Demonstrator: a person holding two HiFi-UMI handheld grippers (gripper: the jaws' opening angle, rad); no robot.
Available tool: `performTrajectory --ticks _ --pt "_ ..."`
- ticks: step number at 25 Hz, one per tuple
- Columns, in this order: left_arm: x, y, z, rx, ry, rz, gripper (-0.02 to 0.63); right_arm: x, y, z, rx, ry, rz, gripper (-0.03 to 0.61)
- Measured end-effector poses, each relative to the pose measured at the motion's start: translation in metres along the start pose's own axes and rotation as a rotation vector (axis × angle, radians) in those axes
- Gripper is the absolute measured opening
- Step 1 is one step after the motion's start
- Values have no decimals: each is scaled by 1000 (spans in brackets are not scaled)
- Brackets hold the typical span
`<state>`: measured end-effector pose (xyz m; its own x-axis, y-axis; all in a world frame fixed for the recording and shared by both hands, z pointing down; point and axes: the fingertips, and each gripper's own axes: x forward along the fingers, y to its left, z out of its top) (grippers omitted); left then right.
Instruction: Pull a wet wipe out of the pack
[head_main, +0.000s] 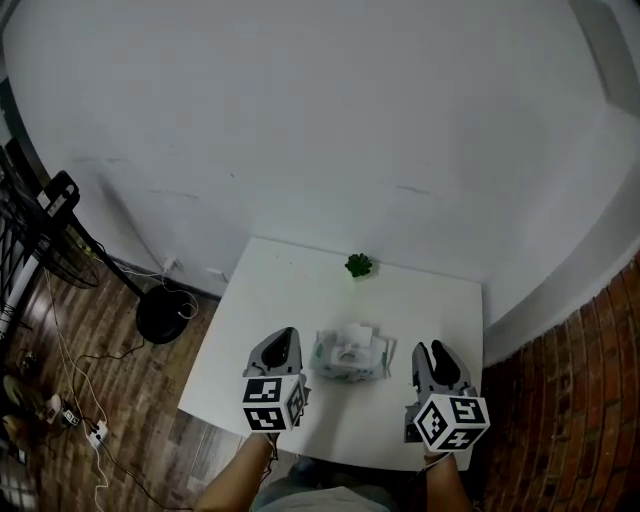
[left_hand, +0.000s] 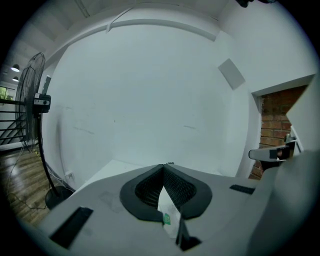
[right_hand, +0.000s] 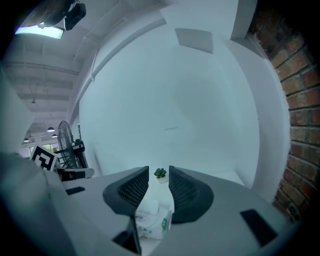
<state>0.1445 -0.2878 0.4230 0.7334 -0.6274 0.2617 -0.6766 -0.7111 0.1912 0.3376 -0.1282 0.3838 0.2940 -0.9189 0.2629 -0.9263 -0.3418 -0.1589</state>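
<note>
I am holding my left gripper (left_hand: 162, 166) clenched, jaw tips meeting on nothing, just left of the wet wipe pack (head_main: 350, 356). The pack is lying between my two grippers on the white table (head_main: 290, 290). My right gripper (right_hand: 158, 170) is hovering released, jaws apart, with the pack low in front of them. Neither gripper is holding a wipe, so I am judging the pull not yet begun. Something white is standing up on the pack's top, but I cannot tell whether it is lid or wipe. Far left of my left gripper a fan (left_hand: 31, 100) is standing on the wood floor (head_main: 120, 400). Ahead of both grippers a small green plant (head_main: 359, 265) is sitting near the white wall (head_main: 320, 120), and a brick wall (head_main: 580, 400) is rising right of my right gripper.
</note>
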Motion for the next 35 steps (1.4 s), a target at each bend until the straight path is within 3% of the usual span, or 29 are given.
performTrajectory --ticks 3,14,35 --pt "0 9 -13 19 28 30 0 12 5 -12 -3 38 36 126" --pt "-3 25 -70 -28 122 84 0 53 25 -58 -63 178 222 123" --pt "-23 34 -113 -87 154 171 0 80 50 -139 -389 479 566 120"
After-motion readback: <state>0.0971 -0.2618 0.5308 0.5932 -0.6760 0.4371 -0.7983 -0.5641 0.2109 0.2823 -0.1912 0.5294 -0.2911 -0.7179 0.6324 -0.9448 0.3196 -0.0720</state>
